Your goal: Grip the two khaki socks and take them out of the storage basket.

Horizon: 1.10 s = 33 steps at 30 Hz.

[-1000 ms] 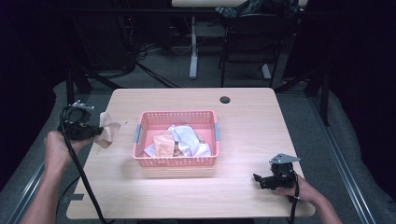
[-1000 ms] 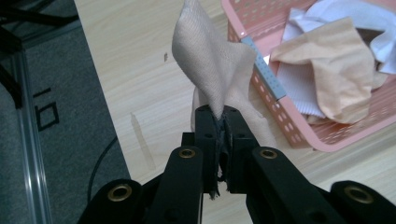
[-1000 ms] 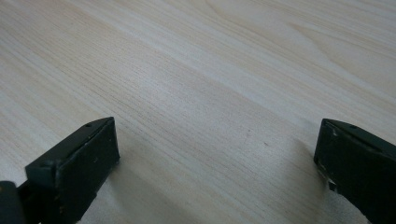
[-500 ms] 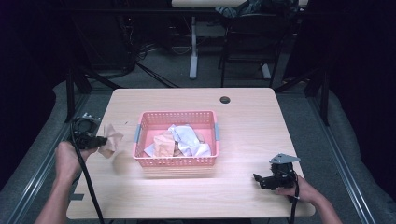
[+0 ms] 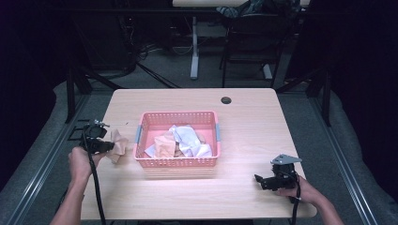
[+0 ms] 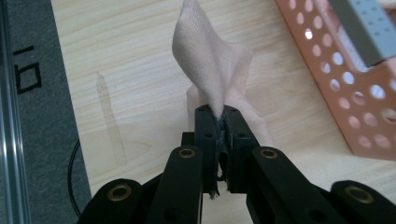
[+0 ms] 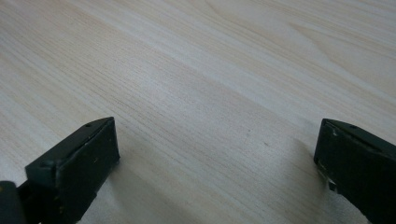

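Spanning most of the high view, a pale wooden table [image 5: 244, 117] is seen, with a pink perforated basket [image 5: 177, 162] set near its middle and crumpled cloths [image 5: 180, 143] piled inside. Just left of the basket, a peach cloth [image 6: 212, 74] is pinched between the closed jaws of the left gripper [image 6: 222, 116], its lower folds lying on the tabletop. At the near right, the right gripper [image 7: 217, 154] is held low over bare wood, jaws spread wide and empty.

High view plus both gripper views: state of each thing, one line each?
left tongs: shut on the beige cloth
beige cloth: pinched, bunched, left of the basket
right tongs: open, nothing between, over bare table
pink basket: upright, holds crumpled cloths
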Motion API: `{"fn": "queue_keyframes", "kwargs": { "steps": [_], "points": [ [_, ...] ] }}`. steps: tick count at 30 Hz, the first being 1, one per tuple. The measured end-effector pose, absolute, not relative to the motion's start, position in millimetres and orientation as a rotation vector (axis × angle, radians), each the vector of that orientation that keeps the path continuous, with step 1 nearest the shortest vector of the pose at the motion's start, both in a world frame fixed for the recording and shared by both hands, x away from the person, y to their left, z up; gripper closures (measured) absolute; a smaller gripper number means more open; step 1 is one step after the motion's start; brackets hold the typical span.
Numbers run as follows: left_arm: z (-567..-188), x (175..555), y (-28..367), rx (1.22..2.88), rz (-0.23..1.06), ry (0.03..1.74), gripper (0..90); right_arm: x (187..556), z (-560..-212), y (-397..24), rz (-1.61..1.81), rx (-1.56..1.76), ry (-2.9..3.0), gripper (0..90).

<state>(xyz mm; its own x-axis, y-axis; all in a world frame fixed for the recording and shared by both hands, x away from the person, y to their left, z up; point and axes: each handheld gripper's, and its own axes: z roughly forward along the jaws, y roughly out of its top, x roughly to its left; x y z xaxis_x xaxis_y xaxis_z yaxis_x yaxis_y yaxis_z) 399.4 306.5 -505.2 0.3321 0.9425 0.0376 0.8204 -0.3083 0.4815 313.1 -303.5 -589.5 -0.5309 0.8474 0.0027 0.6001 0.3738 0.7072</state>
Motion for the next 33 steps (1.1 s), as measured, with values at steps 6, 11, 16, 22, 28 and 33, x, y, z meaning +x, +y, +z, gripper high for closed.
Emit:
{"fn": "queue_keyframes", "kwargs": {
  "steps": [6, 11, 16, 22, 28, 33],
  "points": [
    [-522, 406, 303, 2.244, 0.414, 1.604, 85.8, 313, -589, -303, 0.946, 1.264, 2.277, 0.0],
    [-538, 412, 302, 2.292, 0.408, 1.661, 85.2, 313, -590, -303, 0.947, 1.267, 2.275, 0.0],
    [-546, 413, 299, 2.308, 0.420, 1.685, 85.3, 313, -589, -303, 0.946, 1.265, 2.278, 0.0],
    [-547, 415, 299, 2.311, 0.412, 1.690, 84.2, 313, -590, -303, 0.946, 1.267, 2.275, 0.0],
    [-544, 413, 303, 2.268, 0.388, 1.672, 69.9, 313, -590, -303, 0.947, 1.267, 2.275, 0.0],
    [-537, 409, 307, 2.220, 0.385, 1.682, 50.2, 313, -590, -303, 0.946, 1.267, 2.275, 0.0]
  ]
}}
